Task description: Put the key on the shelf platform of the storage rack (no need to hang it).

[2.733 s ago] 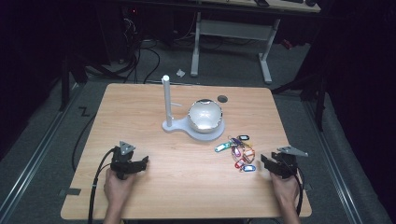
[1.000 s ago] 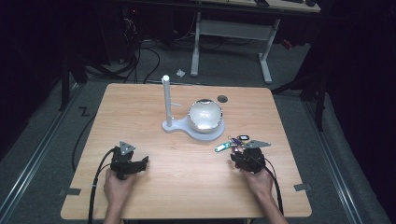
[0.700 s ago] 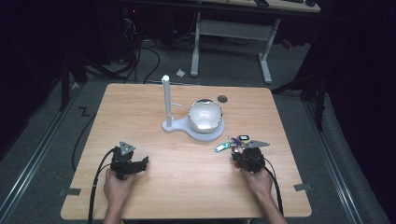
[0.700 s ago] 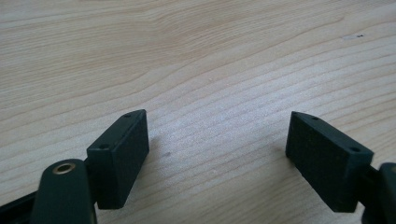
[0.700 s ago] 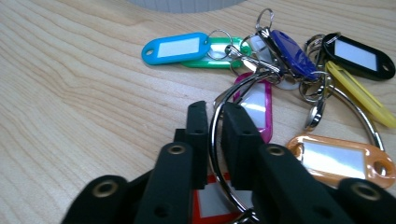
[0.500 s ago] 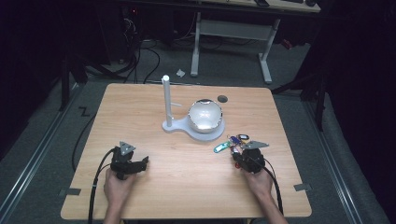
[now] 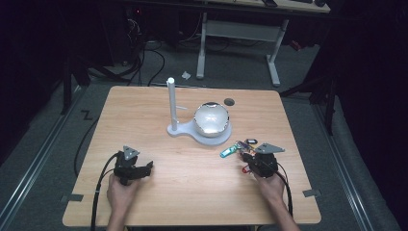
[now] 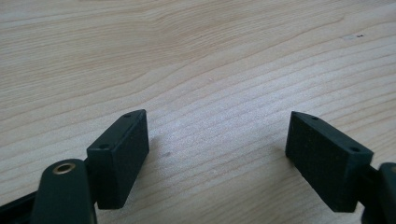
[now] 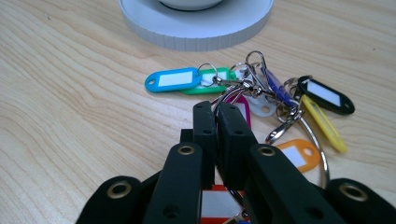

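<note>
Your right gripper (image 9: 215, 109) has just closed, jaws pressed together over the big metal ring (image 9: 314, 140) of the key-tag bunch (image 9: 261, 100); the ring seems pinched between them, though the contact itself is hidden. The bunch lies on the wooden table (image 7: 159, 110), just in front of the white round base (image 9: 196, 28), tags fanned out: blue (image 9: 172, 79), green, black, yellow, orange. Your left gripper (image 8: 217, 154) rests well apart on bare wood, jaws spread wide, nothing between.
</note>
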Demonstrator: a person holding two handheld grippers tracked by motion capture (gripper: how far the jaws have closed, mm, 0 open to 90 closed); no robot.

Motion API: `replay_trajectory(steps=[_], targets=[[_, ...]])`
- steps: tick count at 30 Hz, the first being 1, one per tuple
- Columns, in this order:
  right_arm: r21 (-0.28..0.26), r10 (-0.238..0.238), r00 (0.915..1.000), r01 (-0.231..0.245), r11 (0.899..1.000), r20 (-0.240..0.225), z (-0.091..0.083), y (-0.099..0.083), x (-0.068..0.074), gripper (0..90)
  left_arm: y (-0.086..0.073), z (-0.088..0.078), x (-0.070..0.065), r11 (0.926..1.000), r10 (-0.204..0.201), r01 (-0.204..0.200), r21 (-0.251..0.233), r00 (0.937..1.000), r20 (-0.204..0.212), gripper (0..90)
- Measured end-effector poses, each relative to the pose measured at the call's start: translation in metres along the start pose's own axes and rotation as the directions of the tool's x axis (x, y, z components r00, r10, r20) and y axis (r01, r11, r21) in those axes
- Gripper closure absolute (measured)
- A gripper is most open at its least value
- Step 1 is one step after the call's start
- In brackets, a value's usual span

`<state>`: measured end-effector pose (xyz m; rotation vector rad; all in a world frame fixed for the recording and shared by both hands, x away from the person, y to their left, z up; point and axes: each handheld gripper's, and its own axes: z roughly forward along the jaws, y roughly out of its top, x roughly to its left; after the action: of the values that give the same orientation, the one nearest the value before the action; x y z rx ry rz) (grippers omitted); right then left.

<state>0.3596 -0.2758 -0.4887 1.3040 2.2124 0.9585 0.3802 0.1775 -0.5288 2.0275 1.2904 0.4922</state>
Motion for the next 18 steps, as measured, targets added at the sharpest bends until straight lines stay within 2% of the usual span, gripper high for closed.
replay_trajectory(steps=[13, 18], targets=[[-0.046, 0.001, 1.0, -0.001, 0.999, 0.001, -0.016, 0.016, -0.008, 87.7, 0.0, 0.0, 0.0, 1.0, 0.001, -0.001, 0.0, 1.0, 0.001, 22.0], [-0.068, -0.017, 0.9997, 0.018, 0.998, 0.016, -0.023, 0.022, -0.01, 87.8, 0.0, 0.0, 0.0, 1.0, 0.0, 0.0, 0.0, 1.0, 0.002, 22.1]])
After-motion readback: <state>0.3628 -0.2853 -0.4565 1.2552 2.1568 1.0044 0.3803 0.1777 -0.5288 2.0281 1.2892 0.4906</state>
